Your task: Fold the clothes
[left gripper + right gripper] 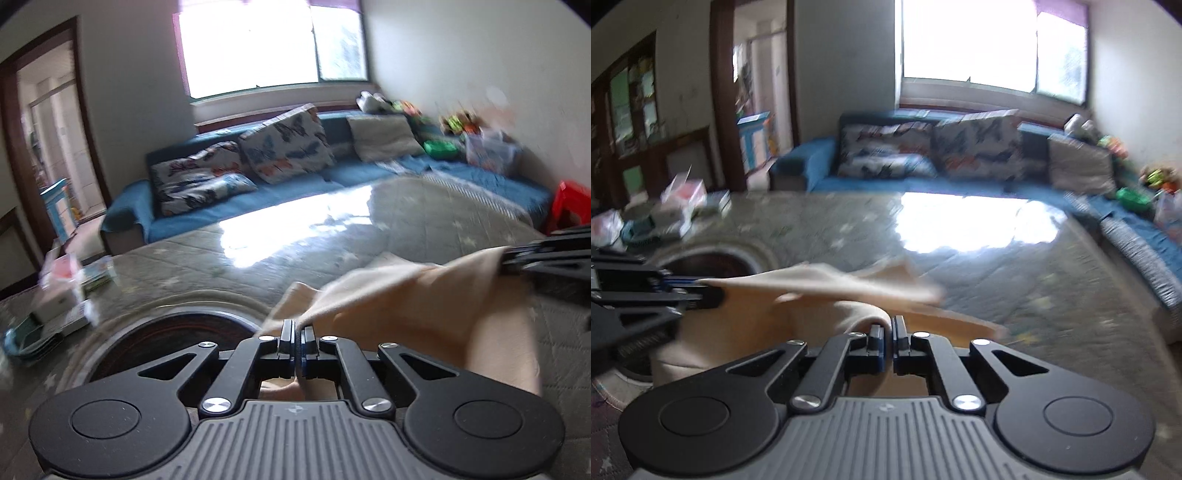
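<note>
From the left wrist, the left tool [297,341] is pinching a corner of the beige garment [406,299], which stretches rightward to the right tool [517,258], lifted above the counter [332,236].

From the right wrist, the right tool [889,338] pinches the cloth too; its long axis runs leftward to the other tool. No readable writing.
</note>
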`<state>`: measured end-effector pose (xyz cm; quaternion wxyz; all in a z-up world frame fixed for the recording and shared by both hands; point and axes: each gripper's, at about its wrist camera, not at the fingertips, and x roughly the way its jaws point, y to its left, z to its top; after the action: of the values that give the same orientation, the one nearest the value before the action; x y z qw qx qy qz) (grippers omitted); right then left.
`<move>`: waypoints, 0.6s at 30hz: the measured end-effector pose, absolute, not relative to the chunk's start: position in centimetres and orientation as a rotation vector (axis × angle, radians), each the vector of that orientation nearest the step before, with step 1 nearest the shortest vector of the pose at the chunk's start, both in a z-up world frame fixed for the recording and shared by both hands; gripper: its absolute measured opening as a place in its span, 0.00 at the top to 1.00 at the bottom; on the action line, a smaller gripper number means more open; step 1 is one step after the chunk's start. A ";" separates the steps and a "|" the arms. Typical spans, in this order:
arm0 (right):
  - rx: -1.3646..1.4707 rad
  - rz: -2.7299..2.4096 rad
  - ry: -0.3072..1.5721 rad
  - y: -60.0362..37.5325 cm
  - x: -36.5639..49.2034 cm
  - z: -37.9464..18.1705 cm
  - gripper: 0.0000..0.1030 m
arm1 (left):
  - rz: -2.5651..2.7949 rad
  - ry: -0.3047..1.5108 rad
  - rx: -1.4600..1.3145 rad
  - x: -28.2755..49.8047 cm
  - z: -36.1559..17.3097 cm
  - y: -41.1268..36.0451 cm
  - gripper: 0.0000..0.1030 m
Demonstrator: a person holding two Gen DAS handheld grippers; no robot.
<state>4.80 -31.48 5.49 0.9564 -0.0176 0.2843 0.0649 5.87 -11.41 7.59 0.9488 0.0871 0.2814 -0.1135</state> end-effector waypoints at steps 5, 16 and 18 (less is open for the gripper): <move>0.023 0.024 0.502 -36.3 -0.2 7.6 0.97 | -0.138 0.556 0.068 2.3 8.9 -6.7 0.97; 0.244 -0.216 0.660 -46.7 -8.1 1.8 0.71 | -0.002 0.759 -0.116 -5.8 4.1 1.5 0.93; 0.281 -0.180 0.699 -47.1 -8.4 0.9 0.68 | -0.002 0.770 -0.119 -6.5 3.9 1.7 0.92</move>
<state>-8.39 -47.08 0.94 0.9260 0.1368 0.3408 -0.0877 -6.45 1.65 3.92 0.9251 -0.0579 0.3752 -0.0010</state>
